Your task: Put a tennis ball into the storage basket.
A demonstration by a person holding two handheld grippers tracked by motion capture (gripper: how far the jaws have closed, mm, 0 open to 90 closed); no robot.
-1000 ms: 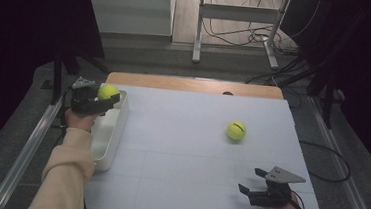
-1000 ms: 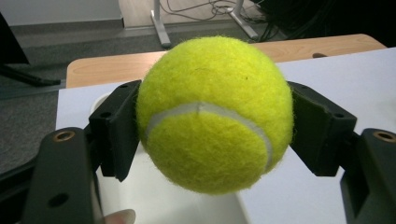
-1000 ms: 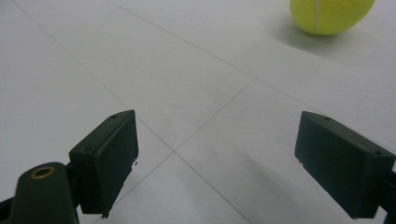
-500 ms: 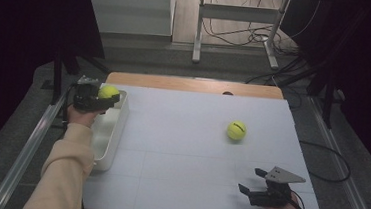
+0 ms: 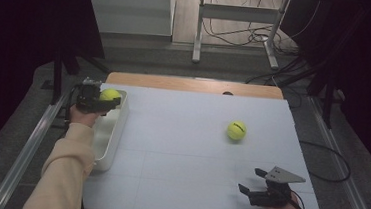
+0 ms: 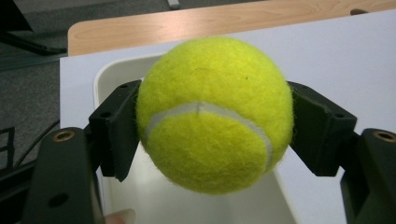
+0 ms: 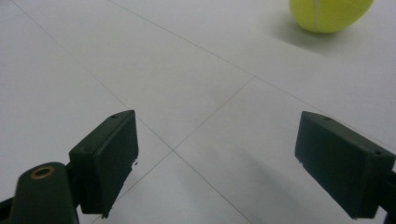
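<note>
Right gripper [image 5: 251, 192] sits at the table's [image 5: 191, 135] near right corner, jaws spread wide, nothing between them. A loose tennis ball [image 5: 236, 130] lies farther up. Far left, left gripper [image 5: 104, 104] clamps a second ball [image 5: 109, 95] above the white bin [image 5: 106, 138].

Two tennis balls [image 5: 109, 95] [image 5: 236, 129], one white bin [image 5: 106, 139], two claws [image 5: 104, 105] [image 5: 248, 190].

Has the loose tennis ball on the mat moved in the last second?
No. The loose tennis ball sits at the same spot on the white mat, right of centre.
</note>
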